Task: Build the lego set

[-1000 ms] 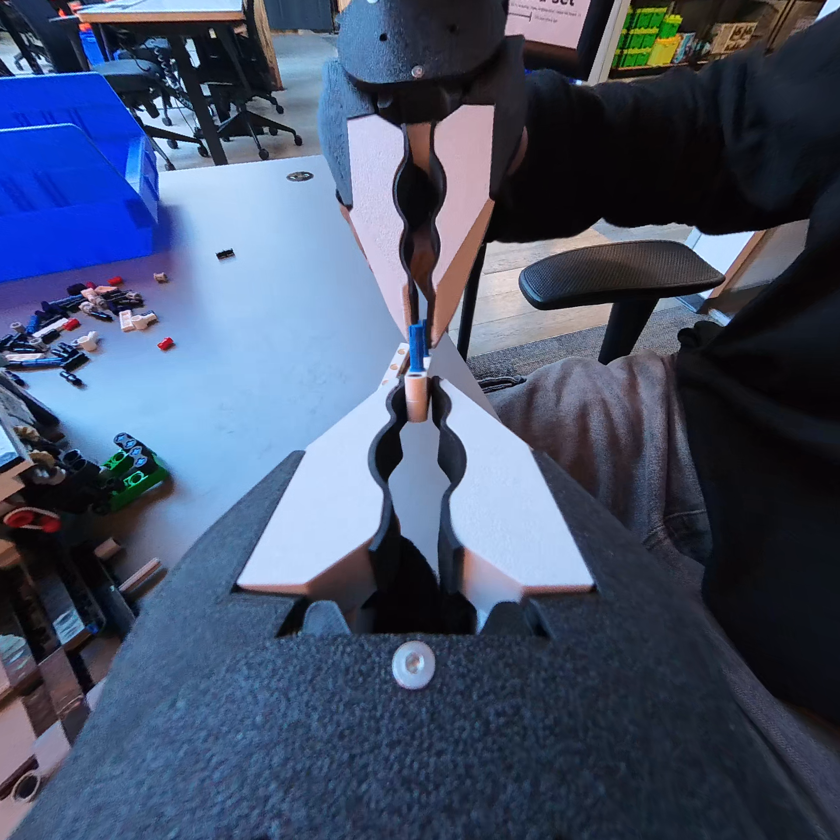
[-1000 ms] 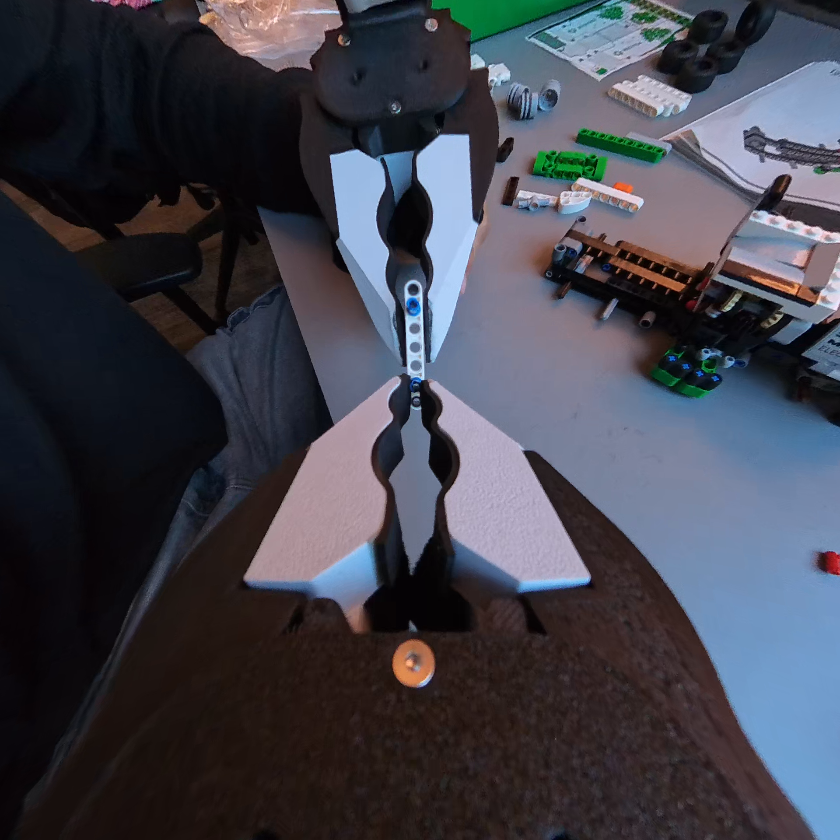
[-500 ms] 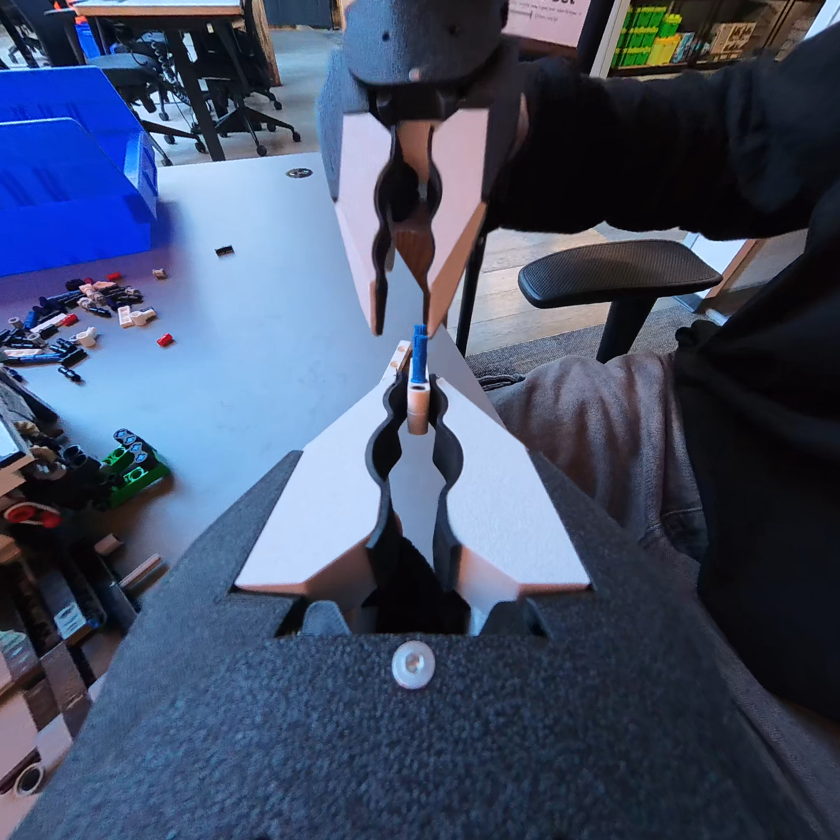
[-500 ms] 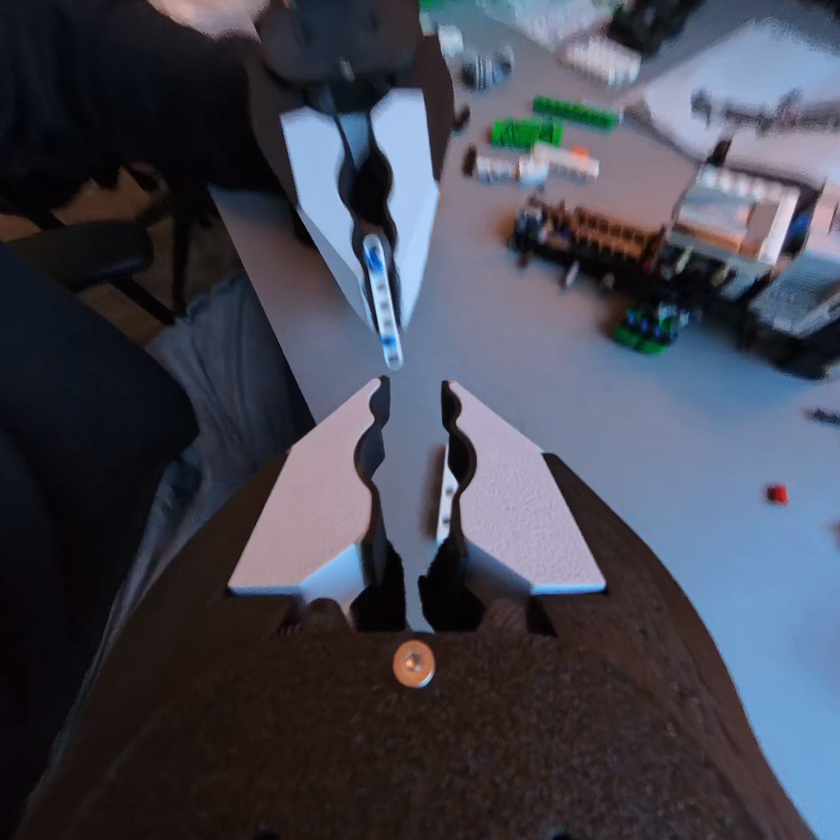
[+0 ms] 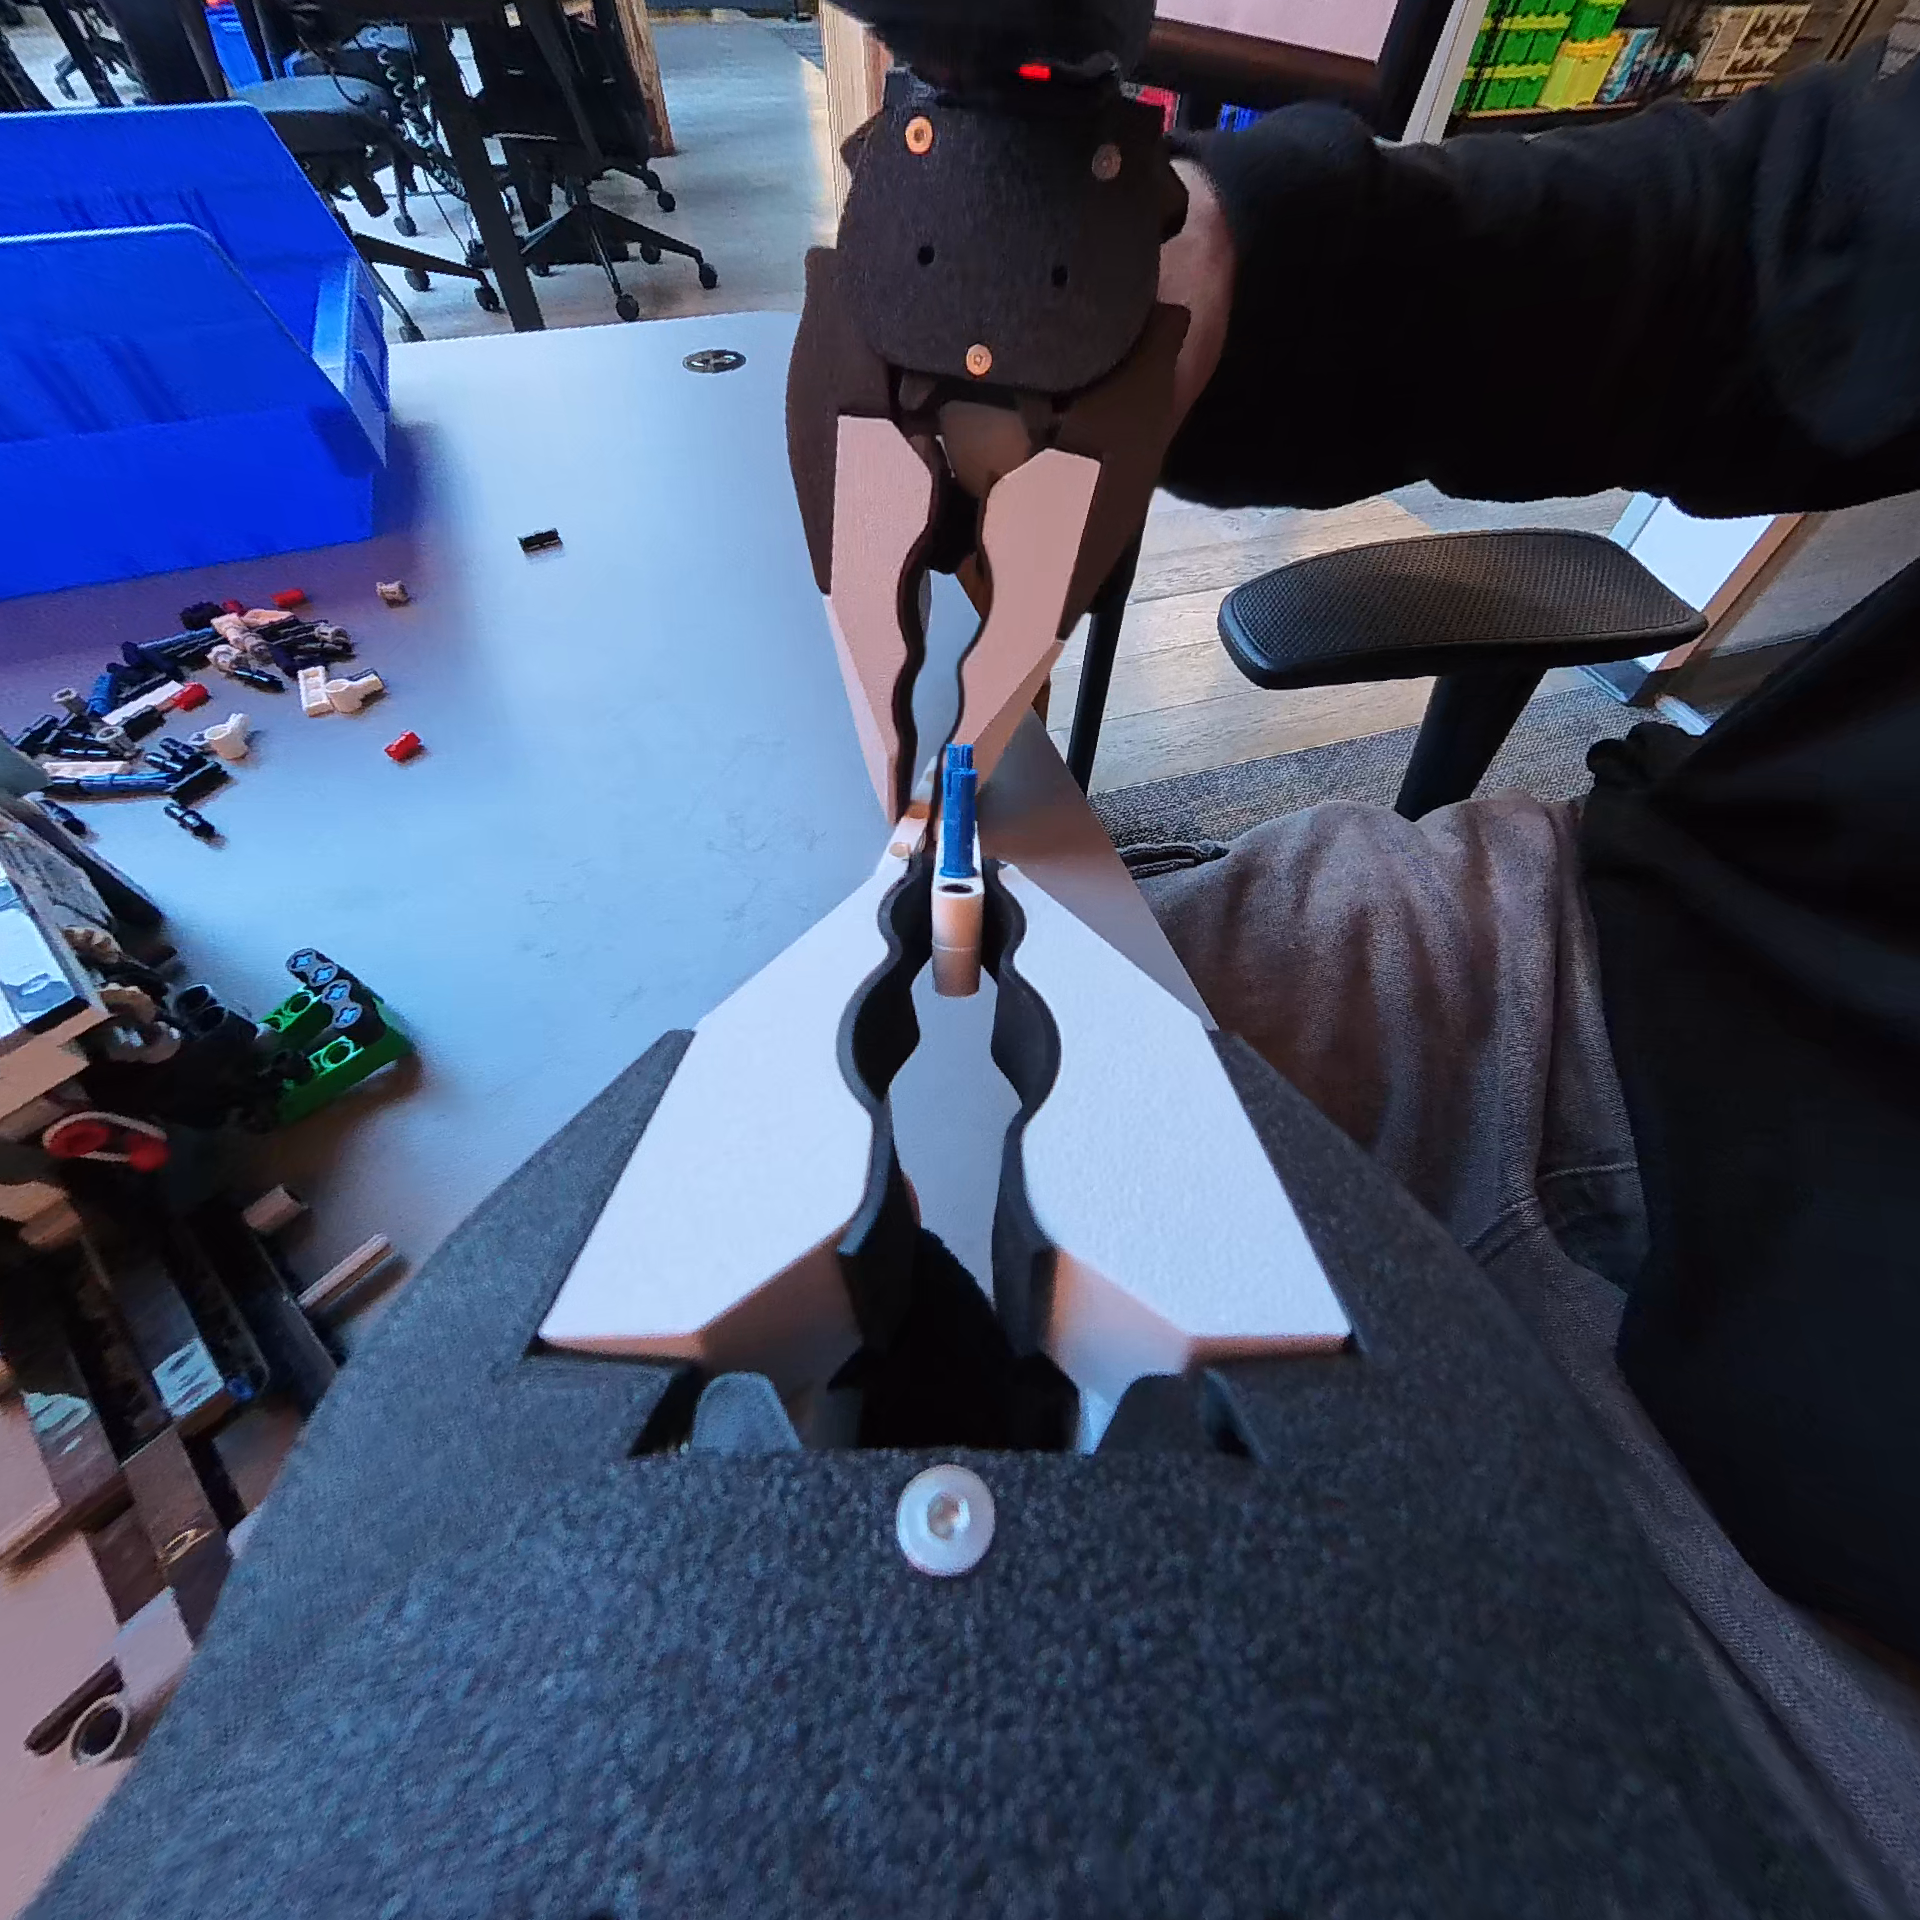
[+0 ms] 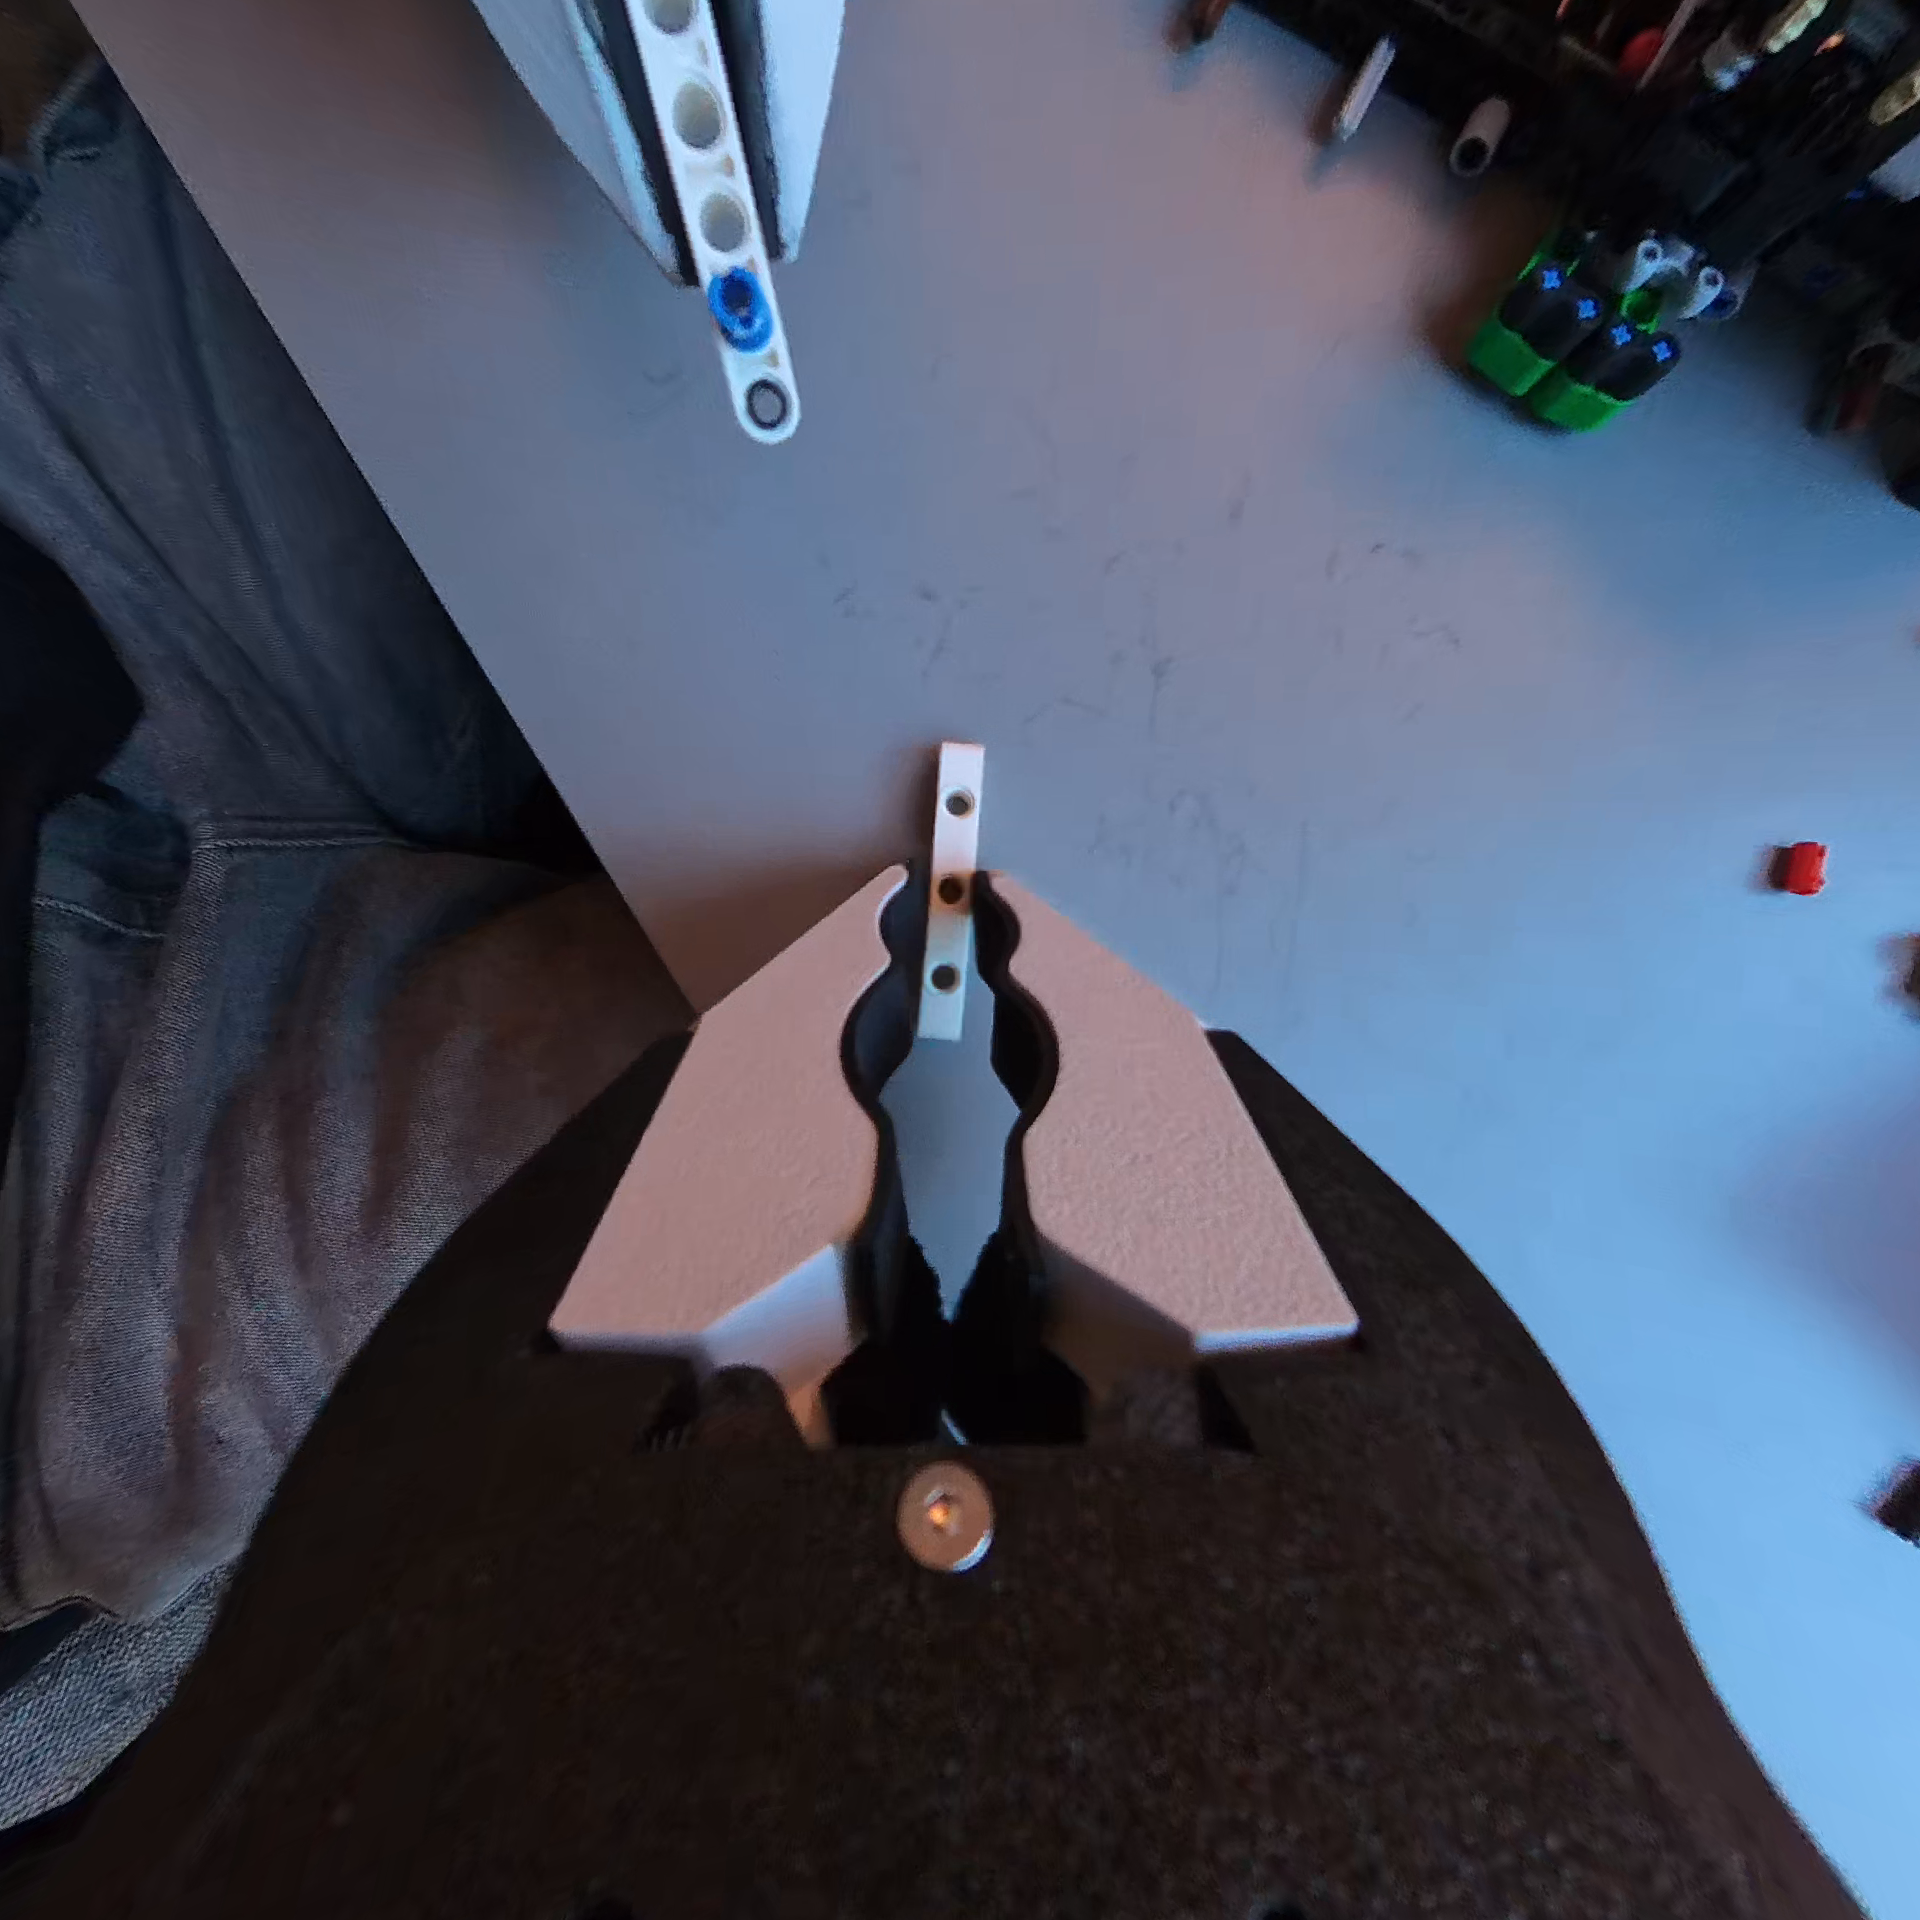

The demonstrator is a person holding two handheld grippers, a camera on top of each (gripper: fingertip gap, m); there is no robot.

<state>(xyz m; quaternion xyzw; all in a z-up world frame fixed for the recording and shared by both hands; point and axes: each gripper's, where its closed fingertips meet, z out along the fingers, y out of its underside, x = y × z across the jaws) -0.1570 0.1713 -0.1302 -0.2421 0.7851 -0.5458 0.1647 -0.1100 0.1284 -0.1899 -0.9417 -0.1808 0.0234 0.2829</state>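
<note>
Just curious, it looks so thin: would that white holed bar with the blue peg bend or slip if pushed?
Probably stiff: the white bar juts straight from the left claw. Likely light: thin, full of holes. It might pivot if pushed, pinched only by its narrow edges.

No legible text, number, brand or sign appears in either wrist view. A pale sign panel (image 5: 1288,16) at the top edge of the left wrist view is cut off, and no characters on it can be resolved. Coloured boxes (image 5: 1538,62) on the background shelf carry printing too small and blurred to read.
</note>
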